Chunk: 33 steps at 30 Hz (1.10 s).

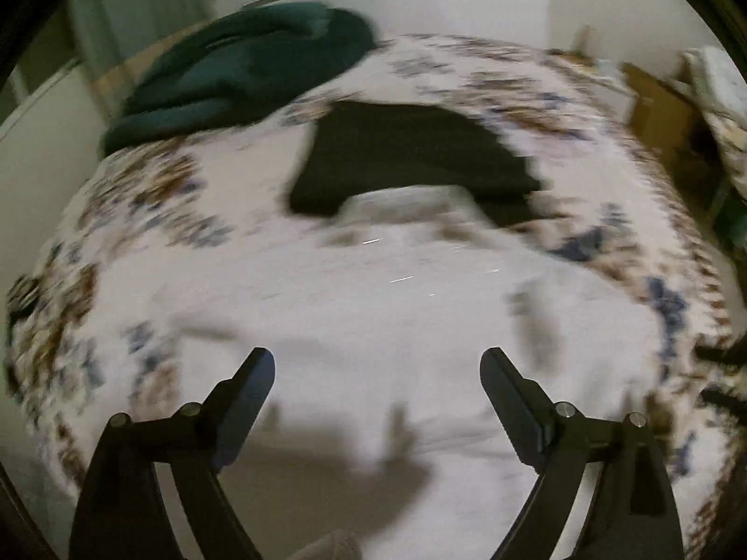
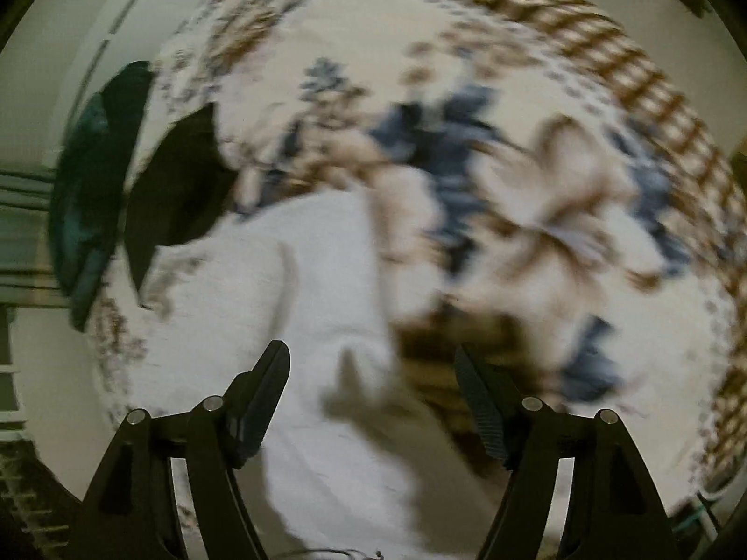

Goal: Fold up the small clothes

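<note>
A white garment [image 1: 373,317] lies spread on the flower-patterned bedcover [image 1: 154,205], blurred by motion. Above it my left gripper [image 1: 378,357] stands open, with only the cloth below showing between its fingers. Beyond the white garment lies a black garment [image 1: 411,154], and a dark green one [image 1: 243,70] is heaped at the far left. In the right wrist view the white garment [image 2: 317,280] runs down the lower middle, with a raised fold between the fingers. My right gripper [image 2: 371,354] is open over it, its pads apart from the cloth. The black garment [image 2: 182,186] and the green garment [image 2: 88,186] show at the left.
The patterned bedcover [image 2: 537,163] fills most of both views. A white wall or headboard [image 1: 420,4] stands behind the bed. Brown furniture [image 1: 663,112] sits at the far right of the left wrist view.
</note>
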Each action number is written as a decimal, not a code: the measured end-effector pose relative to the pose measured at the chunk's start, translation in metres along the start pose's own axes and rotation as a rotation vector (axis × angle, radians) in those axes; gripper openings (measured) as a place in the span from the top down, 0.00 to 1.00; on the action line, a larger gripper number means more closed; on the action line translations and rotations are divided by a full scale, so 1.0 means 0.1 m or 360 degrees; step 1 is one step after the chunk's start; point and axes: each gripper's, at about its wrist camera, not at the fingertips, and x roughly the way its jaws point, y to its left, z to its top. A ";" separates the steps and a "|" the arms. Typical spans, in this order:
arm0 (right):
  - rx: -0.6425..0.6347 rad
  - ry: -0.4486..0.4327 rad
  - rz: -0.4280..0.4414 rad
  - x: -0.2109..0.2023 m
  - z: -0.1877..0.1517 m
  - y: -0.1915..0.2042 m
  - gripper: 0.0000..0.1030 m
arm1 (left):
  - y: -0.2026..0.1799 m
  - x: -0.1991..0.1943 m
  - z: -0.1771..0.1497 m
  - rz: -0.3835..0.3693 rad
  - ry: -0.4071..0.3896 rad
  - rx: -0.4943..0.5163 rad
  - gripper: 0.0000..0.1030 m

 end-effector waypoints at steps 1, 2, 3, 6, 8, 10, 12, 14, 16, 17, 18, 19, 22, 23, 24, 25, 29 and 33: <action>-0.0019 0.0011 0.0030 0.08 0.07 0.13 0.27 | 0.14 0.03 -0.04 0.0063 0.0031 -0.0028 0.12; -0.0033 0.0017 0.0035 0.14 0.13 0.23 0.27 | 0.28 0.07 -0.09 0.0126 0.0059 -0.0057 0.12; -0.0061 0.0024 0.0032 0.25 0.20 0.38 0.27 | 0.39 0.10 -0.14 0.0173 0.0079 -0.0081 0.13; -0.0168 0.0030 0.0007 0.56 0.38 0.81 0.27 | 0.76 0.29 -0.33 0.0315 0.0207 -0.0161 0.12; -0.0281 0.0054 -0.0023 0.78 0.44 1.11 0.27 | 0.99 0.42 -0.45 0.0389 0.0301 -0.0225 0.12; -0.0440 0.0085 -0.0136 1.04 0.45 1.41 0.27 | 1.14 0.50 -0.53 0.0420 0.0352 -0.0279 0.12; -0.0661 0.0120 -0.0310 1.31 0.40 1.69 0.27 | 1.26 0.56 -0.59 0.0445 0.0390 -0.0318 0.12; -0.0849 0.0149 -0.0513 1.49 0.30 1.82 0.28 | 1.34 0.56 -0.63 0.0465 0.0401 -0.0330 0.12; -0.0935 0.0169 -0.0664 1.51 0.16 1.75 0.29 | 1.40 0.54 -0.65 0.0475 0.0404 -0.0345 0.12; -0.0939 0.0165 -0.0703 1.47 0.12 1.69 0.29 | 1.44 0.54 -0.67 0.0473 0.0414 -0.0358 0.12; -0.0925 0.0156 -0.0758 1.40 0.07 1.57 0.29 | 1.49 0.55 -0.68 0.0467 0.0425 -0.0372 0.12; -0.0885 0.0166 -0.0810 1.31 0.02 1.41 0.29 | 1.54 0.57 -0.69 0.0461 0.0434 -0.0383 0.12; -0.0720 0.0257 -0.0887 1.10 -0.10 1.01 0.29 | 1.69 0.62 -0.72 0.0452 0.0460 -0.0407 0.12; -0.0669 0.0284 -0.0886 1.04 -0.13 0.92 0.28 | 1.71 0.63 -0.72 0.0448 0.0463 -0.0410 0.12; -0.0592 0.0296 -0.0872 0.96 -0.15 0.84 0.28 | 1.75 0.65 -0.72 0.0450 0.0468 -0.0412 0.12; -0.0532 0.0290 -0.0852 0.89 -0.15 0.79 0.29 | 1.77 0.66 -0.72 0.0451 0.0472 -0.0415 0.12; -0.0254 0.0130 -0.0621 0.55 -0.04 0.80 0.28 | 1.85 0.71 -0.69 0.0443 0.0476 -0.0434 0.12; -0.0164 0.0107 -0.0383 0.64 0.09 0.97 0.28 | 1.89 0.74 -0.63 0.0432 0.0463 -0.0434 0.12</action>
